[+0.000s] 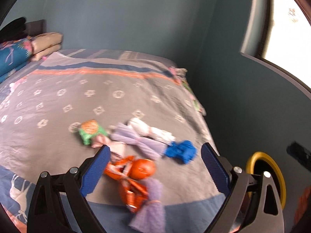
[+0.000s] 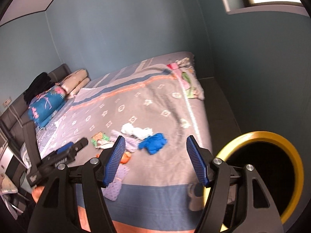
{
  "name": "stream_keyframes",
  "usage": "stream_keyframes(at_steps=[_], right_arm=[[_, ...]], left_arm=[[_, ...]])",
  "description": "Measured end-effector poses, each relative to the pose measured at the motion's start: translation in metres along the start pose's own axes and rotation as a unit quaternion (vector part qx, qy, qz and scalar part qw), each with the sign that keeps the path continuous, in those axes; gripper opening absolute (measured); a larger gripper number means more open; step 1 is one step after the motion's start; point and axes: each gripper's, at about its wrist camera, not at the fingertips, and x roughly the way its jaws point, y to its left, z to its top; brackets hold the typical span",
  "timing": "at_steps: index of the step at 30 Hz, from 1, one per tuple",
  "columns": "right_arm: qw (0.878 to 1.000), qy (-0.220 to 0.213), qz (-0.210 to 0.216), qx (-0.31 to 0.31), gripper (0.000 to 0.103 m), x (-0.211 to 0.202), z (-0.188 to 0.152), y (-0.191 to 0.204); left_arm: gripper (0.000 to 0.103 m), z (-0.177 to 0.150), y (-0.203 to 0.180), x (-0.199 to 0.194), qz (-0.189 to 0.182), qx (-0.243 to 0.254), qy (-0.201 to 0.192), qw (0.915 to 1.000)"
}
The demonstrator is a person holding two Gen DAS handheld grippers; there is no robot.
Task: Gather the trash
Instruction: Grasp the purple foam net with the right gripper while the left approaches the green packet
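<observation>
Trash lies in a loose heap on the grey patterned bedspread (image 1: 58,136) near the bed's foot. It holds an orange wrapper (image 1: 136,174), a green packet (image 1: 91,132), purple wrappers (image 1: 140,143), a white crumpled piece (image 1: 149,129) and a blue crumpled piece (image 1: 180,151). My left gripper (image 1: 155,148) hovers open just above the orange wrapper, holding nothing. My right gripper (image 2: 155,138) is open too and empty, farther back, with the blue piece (image 2: 153,142) between its tips in the picture. A black bin with a yellow rim (image 2: 260,136) stands off the bed's right corner.
Pillows and a folded blue quilt (image 2: 44,106) are stacked at the headboard, far left. Blue-grey walls enclose the bed's far side, with a bright window (image 1: 287,29) at upper right. The left gripper (image 2: 81,142) and a hand (image 2: 38,192) show at the left of the right wrist view.
</observation>
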Motion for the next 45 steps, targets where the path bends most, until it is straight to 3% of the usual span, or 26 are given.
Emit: stream_keyframes(at_steps=[11,20,35,41,45], right_arm=[[0.996,0.065,0.043,-0.031,0.063,0.069,-0.022,0.07],[0.986,0.139,0.05,-0.071,0.063,0.132,-0.064,0.107],[0.966,0.232,0.053,-0.096,0.062,0.202,-0.113,0.115],[0.958,0.261,0.052,-0.11,0.05,0.215,-0.124,0.118],[0.952,0.277,0.056,-0.118,0.047,0.22,-0.131,0.12]], left_arm=[[0.091,0.018,0.096,0.035,0.07,-0.056,0.008,0.9959],[0.091,0.011,0.145,0.084,0.104,-0.076,0.043,0.9907],[0.091,0.015,0.177,0.165,0.134,-0.065,0.087,0.9849],[0.09,0.016,0.17,0.191,0.133,-0.035,0.096,0.9859],[0.077,0.014,0.169,0.201,0.114,-0.035,0.107,0.9871]])
